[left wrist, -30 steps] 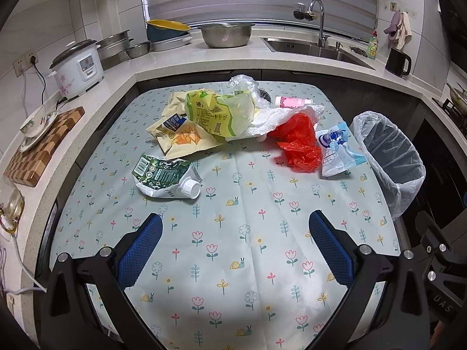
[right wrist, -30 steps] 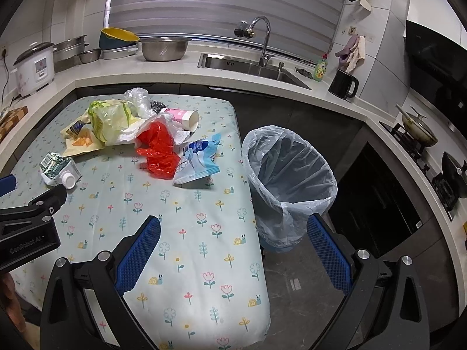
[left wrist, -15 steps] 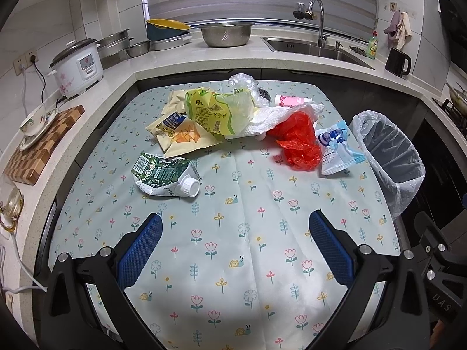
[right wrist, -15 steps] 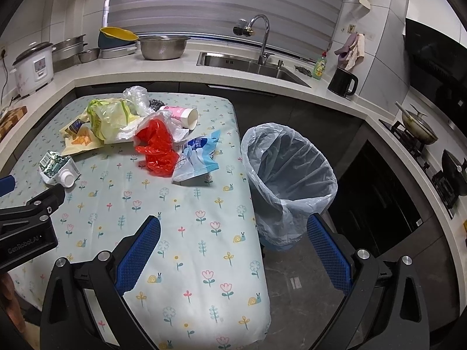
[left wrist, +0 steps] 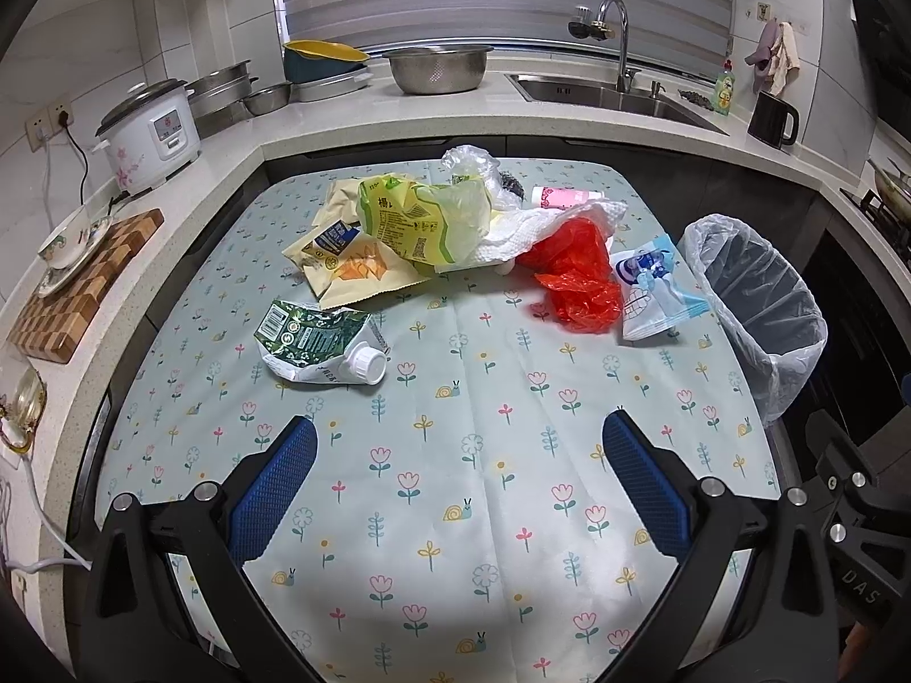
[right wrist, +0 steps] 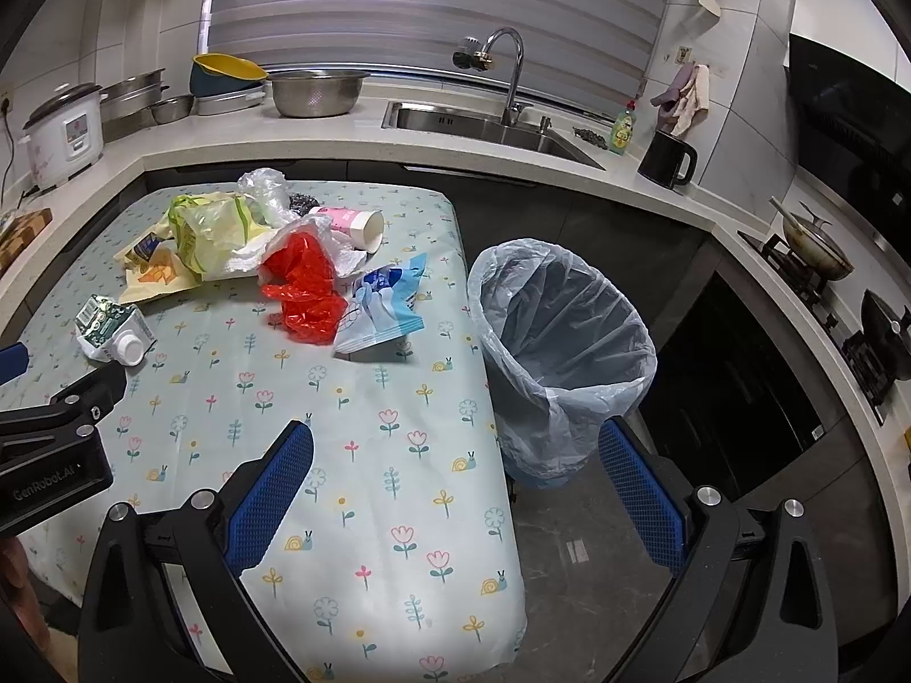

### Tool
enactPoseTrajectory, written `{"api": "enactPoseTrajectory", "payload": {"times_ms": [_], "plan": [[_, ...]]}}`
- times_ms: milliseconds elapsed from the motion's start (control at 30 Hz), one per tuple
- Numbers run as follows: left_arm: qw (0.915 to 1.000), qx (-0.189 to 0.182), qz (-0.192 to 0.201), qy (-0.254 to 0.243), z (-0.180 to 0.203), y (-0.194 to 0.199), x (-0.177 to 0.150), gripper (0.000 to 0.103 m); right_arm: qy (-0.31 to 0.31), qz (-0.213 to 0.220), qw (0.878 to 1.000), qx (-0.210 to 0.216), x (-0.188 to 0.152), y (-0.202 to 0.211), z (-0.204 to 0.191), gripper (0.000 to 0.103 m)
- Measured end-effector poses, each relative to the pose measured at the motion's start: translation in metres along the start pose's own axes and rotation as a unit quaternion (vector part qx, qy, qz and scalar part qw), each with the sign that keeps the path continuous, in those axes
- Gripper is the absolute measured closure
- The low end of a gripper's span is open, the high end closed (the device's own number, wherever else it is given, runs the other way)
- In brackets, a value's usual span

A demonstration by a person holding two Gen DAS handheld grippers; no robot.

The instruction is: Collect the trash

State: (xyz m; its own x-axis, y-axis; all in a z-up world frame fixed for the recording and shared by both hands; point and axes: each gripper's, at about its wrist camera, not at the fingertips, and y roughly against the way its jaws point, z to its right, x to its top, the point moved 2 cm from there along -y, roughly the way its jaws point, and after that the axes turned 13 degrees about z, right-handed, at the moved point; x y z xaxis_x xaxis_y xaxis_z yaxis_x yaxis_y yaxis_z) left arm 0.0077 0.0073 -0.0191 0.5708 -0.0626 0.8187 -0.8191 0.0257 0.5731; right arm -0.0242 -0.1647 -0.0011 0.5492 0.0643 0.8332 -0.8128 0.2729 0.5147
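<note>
Trash lies across the far half of the flowered tablecloth [left wrist: 455, 489]: a crushed green carton [left wrist: 319, 344] with a white cap, yellow wrappers [left wrist: 353, 267], a green-yellow bag [left wrist: 424, 219], white paper [left wrist: 535, 227], a red plastic bag [left wrist: 575, 279], a blue-white pouch [left wrist: 652, 293] and a pink cup [right wrist: 356, 222]. A bin lined with a clear bag [right wrist: 561, 336] stands off the table's right edge. My left gripper [left wrist: 458, 455] hovers open over the near tablecloth, well short of the carton. Open too, my right gripper [right wrist: 455, 469] hangs over the table's right edge, beside the bin.
An L-shaped counter wraps the table: rice cooker [left wrist: 151, 136], wooden board [left wrist: 85, 284] with a cup, steel bowls [left wrist: 435, 68], sink and tap [left wrist: 612, 42], black kettle [left wrist: 771, 119]. A stove with a pan [right wrist: 817, 245] is at far right. Dark floor lies around the bin.
Both views have drifted only slightly; the right gripper view has shifted a little toward the table and bin. No trash has moved and both grippers remain open.
</note>
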Motion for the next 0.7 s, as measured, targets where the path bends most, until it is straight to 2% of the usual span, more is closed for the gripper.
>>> {"api": "enactPoseTrajectory", "payload": {"times_ms": [700], "plan": [[1.0,-0.003,-0.003,-0.003,0.0049,-0.0006,-0.0019,0.007,0.0,0.0,1.0,0.0,-0.0007,-0.0004,0.0008,0.007]]}}
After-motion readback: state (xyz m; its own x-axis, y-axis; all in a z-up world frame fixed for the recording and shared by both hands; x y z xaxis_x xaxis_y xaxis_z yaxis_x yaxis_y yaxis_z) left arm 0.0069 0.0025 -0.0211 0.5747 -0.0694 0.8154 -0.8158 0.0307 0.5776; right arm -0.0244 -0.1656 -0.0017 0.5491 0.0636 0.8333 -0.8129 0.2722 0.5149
